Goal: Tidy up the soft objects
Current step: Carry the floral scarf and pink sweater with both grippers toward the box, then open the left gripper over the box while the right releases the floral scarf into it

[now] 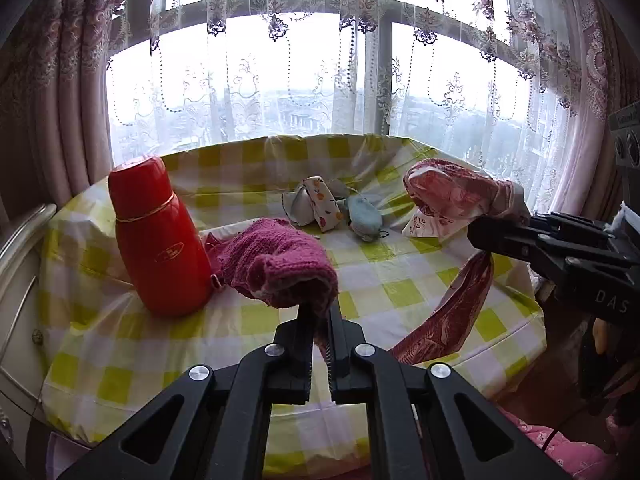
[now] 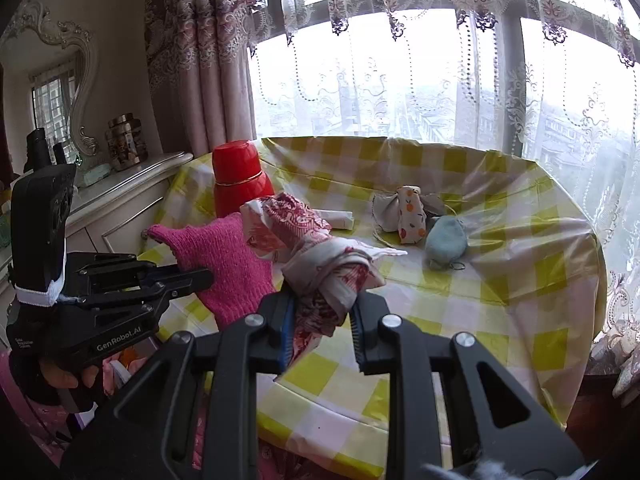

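The left gripper [image 1: 320,320] was pinched tight on a pink knitted cloth [image 1: 276,260], and the cloth hung over its tips, just beside the red flask [image 1: 158,236]. In the right wrist view the same left gripper [image 2: 200,276] came in from the side with the pink knitted cloth [image 2: 228,268] lifted off the table [image 2: 500,280]. The right gripper [image 2: 324,312] was squeezed on a red and white printed cloth [image 2: 316,264], bunched up between its fingers [image 2: 360,320]. In the left wrist view that right gripper [image 1: 486,234] held the printed cloth [image 1: 448,192] far from the red flask, and a long end drooped down toward the table [image 1: 400,292]. A little pile of small cloth bits [image 1: 332,212] lay on the yellow checked cover behind the flask, between both grippers and near the lace curtain [image 1: 320,80].
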The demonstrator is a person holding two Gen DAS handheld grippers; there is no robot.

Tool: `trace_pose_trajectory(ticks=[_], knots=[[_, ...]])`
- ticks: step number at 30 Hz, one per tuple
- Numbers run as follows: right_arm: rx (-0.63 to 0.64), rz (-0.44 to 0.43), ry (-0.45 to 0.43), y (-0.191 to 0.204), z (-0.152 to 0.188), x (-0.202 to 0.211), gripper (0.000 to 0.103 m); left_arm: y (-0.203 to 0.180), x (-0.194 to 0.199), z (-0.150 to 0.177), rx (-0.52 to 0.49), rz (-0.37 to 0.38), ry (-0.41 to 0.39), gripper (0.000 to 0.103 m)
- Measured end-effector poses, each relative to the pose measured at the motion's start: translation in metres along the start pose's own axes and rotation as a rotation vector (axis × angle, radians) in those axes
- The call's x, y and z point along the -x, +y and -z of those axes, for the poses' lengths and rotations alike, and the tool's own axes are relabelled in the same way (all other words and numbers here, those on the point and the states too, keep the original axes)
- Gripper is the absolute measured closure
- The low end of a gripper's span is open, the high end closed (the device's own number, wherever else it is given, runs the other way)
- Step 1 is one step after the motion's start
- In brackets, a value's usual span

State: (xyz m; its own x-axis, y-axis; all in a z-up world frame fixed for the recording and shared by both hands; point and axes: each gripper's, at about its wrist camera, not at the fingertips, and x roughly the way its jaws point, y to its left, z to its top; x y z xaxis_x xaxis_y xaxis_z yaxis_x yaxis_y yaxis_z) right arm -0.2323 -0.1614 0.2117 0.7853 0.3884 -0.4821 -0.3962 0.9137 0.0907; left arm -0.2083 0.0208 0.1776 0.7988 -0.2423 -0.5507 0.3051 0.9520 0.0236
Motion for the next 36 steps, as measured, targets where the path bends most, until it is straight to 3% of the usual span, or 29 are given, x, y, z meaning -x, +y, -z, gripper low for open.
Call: trace_pose_trajectory(ticks=[9, 15, 24, 36], knots=[[0.124, -0.086, -0.015, 0.052, -0.005, -0.001, 0.075, 0.025, 0.025, 0.016, 0.032, -0.052, -0.007, 0.097], [0.181, -0.189, 0.043, 0.089, 0.002, -0.022, 0.075, 0.054, 0.043, 0.047, 0.086, -0.118, 0.025, 0.097], [0.295, -0.369, 0.104, 0.157, 0.01, -0.044, 0.075, 0.115, 0.078, 0.097, 0.261, -0.235, 0.052, 0.097], [0.446, -0.523, 0.228, 0.236, 0.031, -0.079, 0.075, 0.167, 0.1, 0.145, 0.393, -0.396, 0.085, 0.097]])
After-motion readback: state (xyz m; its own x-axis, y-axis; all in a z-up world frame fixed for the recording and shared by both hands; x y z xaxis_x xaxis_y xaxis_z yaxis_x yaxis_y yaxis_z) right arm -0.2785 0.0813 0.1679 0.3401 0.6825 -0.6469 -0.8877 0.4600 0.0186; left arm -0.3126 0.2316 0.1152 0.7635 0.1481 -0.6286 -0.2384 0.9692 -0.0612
